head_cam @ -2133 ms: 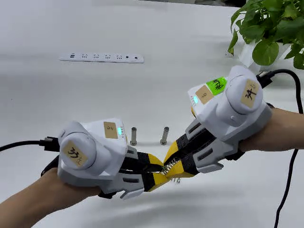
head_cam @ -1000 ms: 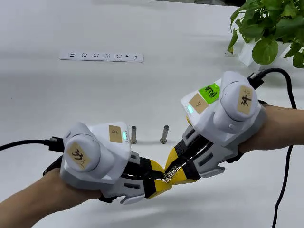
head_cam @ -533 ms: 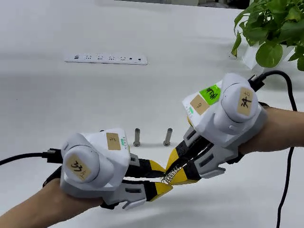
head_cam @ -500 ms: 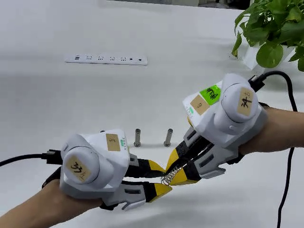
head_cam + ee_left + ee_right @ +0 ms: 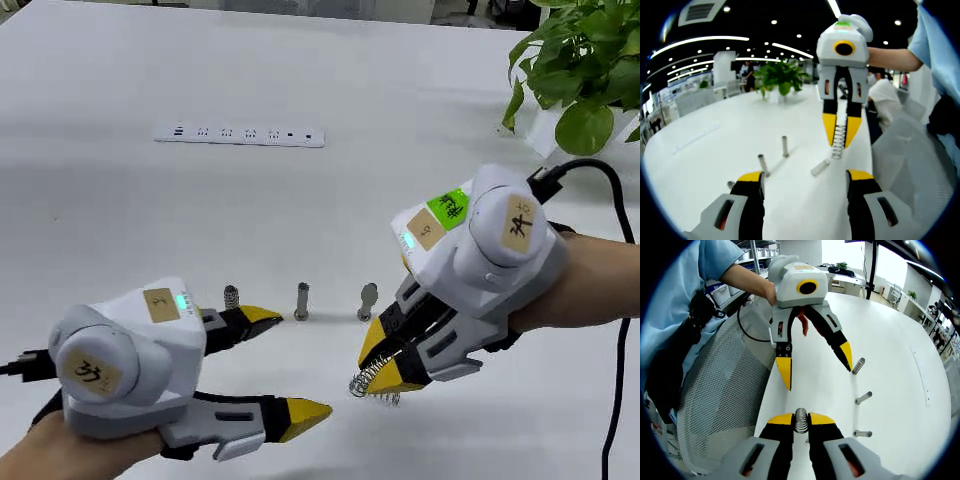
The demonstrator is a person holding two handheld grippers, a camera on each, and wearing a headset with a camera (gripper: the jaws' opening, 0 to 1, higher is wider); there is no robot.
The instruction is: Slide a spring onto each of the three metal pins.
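The right gripper (image 5: 378,370) has its jaws clenched on a spring (image 5: 361,381), held low over the surface (image 5: 120,220) just in front of the row of pins. The left gripper (image 5: 295,362) stands with jaws spread wide, grasping nothing. The leftmost pin (image 5: 231,297) already carries one, so the right pin (image 5: 367,298), nearest the coil, looks the likely target. Turn the coil upright, centre its open end over the pin's top, lower straight, and release only once threaded.
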